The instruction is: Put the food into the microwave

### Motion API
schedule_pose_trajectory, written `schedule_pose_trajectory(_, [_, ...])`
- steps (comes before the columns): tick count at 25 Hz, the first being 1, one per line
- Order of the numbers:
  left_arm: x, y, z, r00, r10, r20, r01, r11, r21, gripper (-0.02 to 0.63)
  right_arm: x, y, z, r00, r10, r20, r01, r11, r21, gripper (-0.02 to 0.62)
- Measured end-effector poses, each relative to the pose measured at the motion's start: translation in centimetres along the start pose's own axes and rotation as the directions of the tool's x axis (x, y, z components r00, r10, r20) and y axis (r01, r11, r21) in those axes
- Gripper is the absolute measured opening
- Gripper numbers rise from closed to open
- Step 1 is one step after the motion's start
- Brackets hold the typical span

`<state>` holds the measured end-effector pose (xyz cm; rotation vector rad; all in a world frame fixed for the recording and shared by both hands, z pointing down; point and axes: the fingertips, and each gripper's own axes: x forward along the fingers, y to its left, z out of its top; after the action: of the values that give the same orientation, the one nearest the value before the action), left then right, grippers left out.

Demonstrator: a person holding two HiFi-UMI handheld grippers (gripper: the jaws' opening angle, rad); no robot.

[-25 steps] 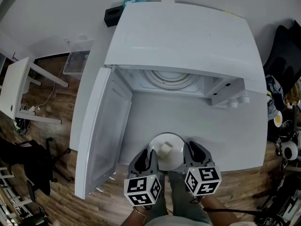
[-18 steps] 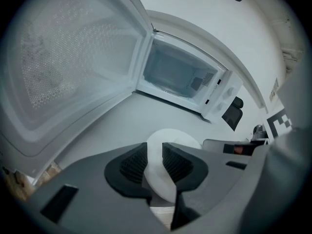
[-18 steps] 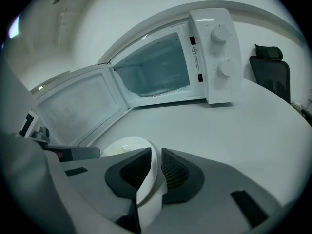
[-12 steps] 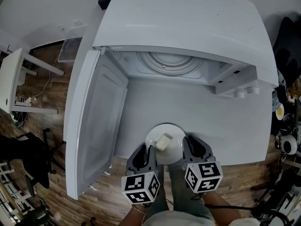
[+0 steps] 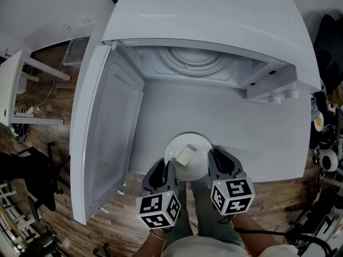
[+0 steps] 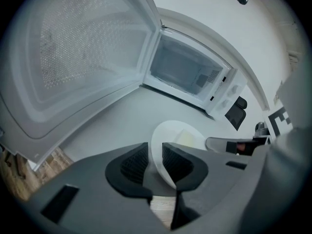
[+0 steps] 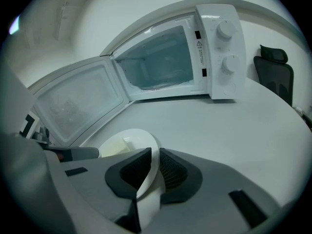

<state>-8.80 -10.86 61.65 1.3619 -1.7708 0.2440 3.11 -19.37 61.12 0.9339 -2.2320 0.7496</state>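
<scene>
Over the last second the round white plate (image 5: 199,143), carrying a pale rectangular block of food (image 5: 186,156), has edged nearer the white microwave (image 5: 214,25), whose door (image 5: 107,138) hangs wide open. The left gripper (image 6: 155,156) clamps the plate's left rim and the right gripper (image 7: 153,165) its right rim. The plate seems lifted off the white table (image 5: 252,138), though that is hard to judge. The carry is under way, with the cavity ahead.
</scene>
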Motion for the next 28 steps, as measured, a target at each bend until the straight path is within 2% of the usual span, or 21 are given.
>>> schedule_pose_trajectory(8, [0.3, 0.0, -0.2, 1.0, -0.017, 0.001, 0.017, 1.0, -0.023, 0.091, 0.3, 0.1, 0.0, 1.0, 0.004, -0.021, -0.004, 1.0, 0.014, 0.06])
schedule_pose_trajectory(19, [0.5, -0.3, -0.2, 0.999, -0.047, -0.015, 0.047, 0.998, -0.034, 0.091, 0.3, 0.2, 0.0, 1.0, -0.004, -0.001, 0.004, 0.999, 0.038, 0.057])
schedule_pose_trajectory(28, [0.2, -0.8, 1.8, 0.997, -0.071, 0.0, 0.071, 0.997, -0.015, 0.09, -0.2, 0.2, 1.6, 0.999, -0.016, 0.034, 0.014, 0.998, 0.059, 0.057])
